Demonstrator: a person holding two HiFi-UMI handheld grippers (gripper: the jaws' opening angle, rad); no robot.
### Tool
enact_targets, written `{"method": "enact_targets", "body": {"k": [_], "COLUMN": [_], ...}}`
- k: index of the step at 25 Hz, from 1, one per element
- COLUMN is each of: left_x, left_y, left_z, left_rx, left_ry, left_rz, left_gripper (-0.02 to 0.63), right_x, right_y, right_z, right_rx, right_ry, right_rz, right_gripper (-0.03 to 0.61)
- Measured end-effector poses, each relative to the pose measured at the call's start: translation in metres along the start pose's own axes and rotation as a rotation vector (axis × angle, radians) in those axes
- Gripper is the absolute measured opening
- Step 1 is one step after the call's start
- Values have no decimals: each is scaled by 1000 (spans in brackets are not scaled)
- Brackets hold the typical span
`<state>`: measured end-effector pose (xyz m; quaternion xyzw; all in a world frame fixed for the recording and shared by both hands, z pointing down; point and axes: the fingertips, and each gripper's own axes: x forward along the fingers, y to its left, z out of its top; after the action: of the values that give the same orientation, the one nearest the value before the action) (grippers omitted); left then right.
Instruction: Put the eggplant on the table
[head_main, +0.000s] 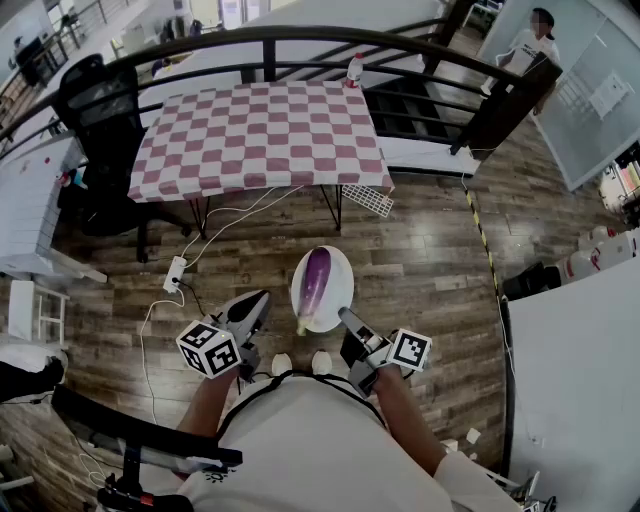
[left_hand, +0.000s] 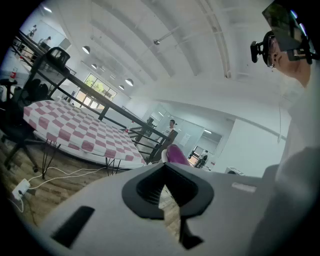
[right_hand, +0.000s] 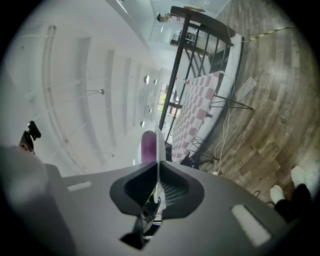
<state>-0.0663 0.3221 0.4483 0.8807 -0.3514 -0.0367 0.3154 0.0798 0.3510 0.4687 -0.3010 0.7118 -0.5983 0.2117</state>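
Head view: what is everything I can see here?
eggplant: one, purple, on the plate
plate: one, white, held over the floor
table: one, red-and-white checked, ahead
office chair: one, black, left of table
power strip: one, white, on floor
bystander: one, white top, far right
right gripper: one, grey, shut on plate rim
left gripper: one, grey, jaws slightly apart, empty, beside plate
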Motion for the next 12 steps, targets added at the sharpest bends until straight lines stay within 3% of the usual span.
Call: {"method": "enact_targets", "body": {"k": [12], "left_x": [-3], "left_y": [12], "left_z": [15], "left_rx": [10], "left_ry": [-32], "left_rz": [10], "left_gripper": [6], "right_x": [16], "right_y": [5], "right_z": [6], "right_rx": [-19], "right_ry": [9], "right_rz": [1], "right_gripper": [26]}}
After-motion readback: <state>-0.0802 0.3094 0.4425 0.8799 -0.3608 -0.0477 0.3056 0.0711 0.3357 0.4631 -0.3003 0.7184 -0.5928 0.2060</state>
